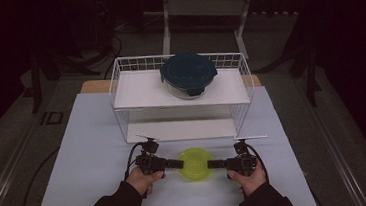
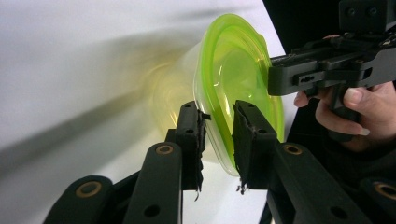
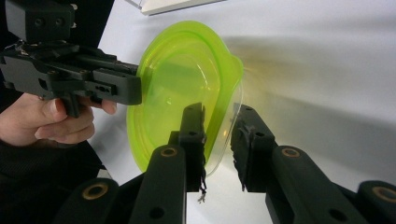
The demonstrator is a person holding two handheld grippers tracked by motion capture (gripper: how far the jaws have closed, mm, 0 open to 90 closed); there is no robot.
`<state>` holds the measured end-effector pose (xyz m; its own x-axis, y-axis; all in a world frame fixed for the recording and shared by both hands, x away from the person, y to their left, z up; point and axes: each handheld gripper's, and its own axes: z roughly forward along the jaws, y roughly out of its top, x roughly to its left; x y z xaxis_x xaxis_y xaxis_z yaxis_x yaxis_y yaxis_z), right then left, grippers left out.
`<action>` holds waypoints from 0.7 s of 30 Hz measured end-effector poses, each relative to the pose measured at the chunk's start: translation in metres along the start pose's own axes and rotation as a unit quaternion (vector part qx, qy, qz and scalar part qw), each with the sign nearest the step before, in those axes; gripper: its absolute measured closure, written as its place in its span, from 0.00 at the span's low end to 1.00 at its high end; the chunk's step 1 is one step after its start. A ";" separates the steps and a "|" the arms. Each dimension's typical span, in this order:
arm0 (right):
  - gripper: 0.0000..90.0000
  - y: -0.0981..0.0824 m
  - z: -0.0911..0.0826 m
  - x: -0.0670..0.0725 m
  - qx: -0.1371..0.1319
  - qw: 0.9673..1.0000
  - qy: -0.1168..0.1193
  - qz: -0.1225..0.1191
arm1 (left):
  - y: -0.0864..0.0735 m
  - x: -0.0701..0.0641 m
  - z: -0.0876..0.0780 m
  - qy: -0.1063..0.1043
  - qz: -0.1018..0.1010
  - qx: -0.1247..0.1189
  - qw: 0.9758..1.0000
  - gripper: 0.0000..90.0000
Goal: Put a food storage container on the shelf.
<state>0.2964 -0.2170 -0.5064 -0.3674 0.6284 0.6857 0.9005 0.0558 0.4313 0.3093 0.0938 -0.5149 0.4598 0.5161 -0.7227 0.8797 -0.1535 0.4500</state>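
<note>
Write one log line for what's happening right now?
left gripper: jaws astride rim of translucent green plastic bowl | right gripper: astride opposite rim | bowl: on white table

One yellow-green bowl (image 1: 195,164) sits between the two grippers' fingers (image 2: 189,135). One lidded dark-blue container (image 1: 188,74) stands well beyond the fingers, on one white wire rack (image 1: 120,96) with two shelves. One desk (image 1: 90,156) carries it all.
</note>
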 end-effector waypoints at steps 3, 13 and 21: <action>0.84 -0.001 0.000 0.001 0.002 1.000 0.001 -0.002 | -0.001 -0.002 -0.001 0.000 -0.004 0.005 1.000 0.82; 0.88 -0.005 -0.002 0.008 0.004 1.000 -0.001 -0.022 | -0.006 -0.007 -0.006 -0.003 -0.008 0.018 1.000 0.86; 0.90 -0.005 -0.006 0.017 -0.004 0.999 -0.012 -0.034 | -0.002 -0.017 -0.016 0.001 0.011 0.010 1.000 0.90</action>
<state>0.2844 -0.2112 -0.4934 -0.4226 0.6412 0.6405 0.8716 0.0937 0.4813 0.2984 0.0988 -0.4954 0.4781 0.5137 -0.7124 0.8722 -0.1818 0.4542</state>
